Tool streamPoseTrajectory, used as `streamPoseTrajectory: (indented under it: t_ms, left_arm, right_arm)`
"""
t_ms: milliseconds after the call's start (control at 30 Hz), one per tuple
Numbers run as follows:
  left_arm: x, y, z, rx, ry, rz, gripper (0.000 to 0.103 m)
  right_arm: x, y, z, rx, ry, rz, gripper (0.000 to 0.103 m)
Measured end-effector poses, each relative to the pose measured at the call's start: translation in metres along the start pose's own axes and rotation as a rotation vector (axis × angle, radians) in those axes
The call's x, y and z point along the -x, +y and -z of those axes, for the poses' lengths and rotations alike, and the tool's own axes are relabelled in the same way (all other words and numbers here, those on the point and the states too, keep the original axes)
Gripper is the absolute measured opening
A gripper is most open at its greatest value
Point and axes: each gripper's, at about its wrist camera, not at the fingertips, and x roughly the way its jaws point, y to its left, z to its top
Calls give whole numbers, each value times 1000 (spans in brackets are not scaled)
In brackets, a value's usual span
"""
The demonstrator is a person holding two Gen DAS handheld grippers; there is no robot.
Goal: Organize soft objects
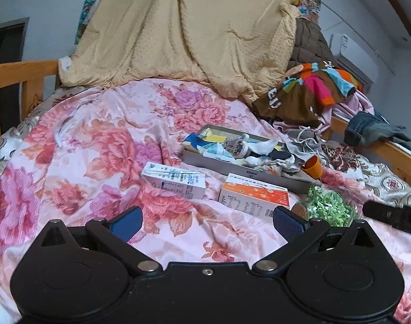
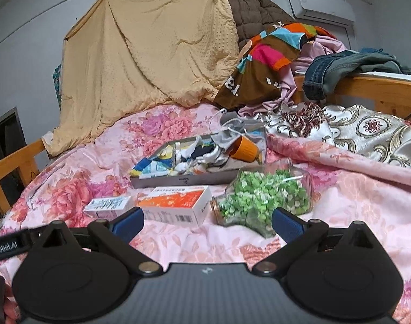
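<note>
A shallow grey tray (image 1: 219, 164) lies on the pink floral bedspread, heaped with socks and small cloths (image 1: 248, 147); it also shows in the right wrist view (image 2: 178, 181), with its soft pile (image 2: 194, 156). My left gripper (image 1: 206, 222) is open and empty, low over the bedspread, short of the boxes. My right gripper (image 2: 206, 222) is open and empty, with its right finger in front of a glass jar of green paper bits (image 2: 262, 199) lying on its side.
A white box (image 1: 173, 179) and an orange-and-white box (image 1: 255, 195) lie in front of the tray. An orange cup (image 2: 244, 149) rests tipped at the tray's right end. Clothes (image 2: 275, 59) and jeans (image 2: 340, 67) pile at the back right by the wooden rail. A tan blanket (image 1: 184, 32) hangs behind.
</note>
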Motion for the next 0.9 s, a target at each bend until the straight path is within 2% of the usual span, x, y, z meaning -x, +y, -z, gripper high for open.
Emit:
streamPoseTrajectory:
  t_ms: [133, 400, 567, 633, 900]
  left_arm:
    - [8, 1, 3, 42, -3, -10, 102]
    - [26, -5, 9, 25, -28, -18, 102]
    - [40, -2, 16, 17, -84, -29, 102]
    - [42, -3, 17, 9, -82, -36, 102]
    - [57, -1, 20, 28, -118, -52, 102]
  right_arm:
    - [7, 6, 5, 12, -11, -12, 103]
    - [16, 15, 9, 55, -33, -10, 103]
    - [21, 19, 12, 84, -43, 8, 103]
    - [23, 22, 13, 99, -43, 13, 103]
    - [32, 29, 17, 127, -63, 10, 103]
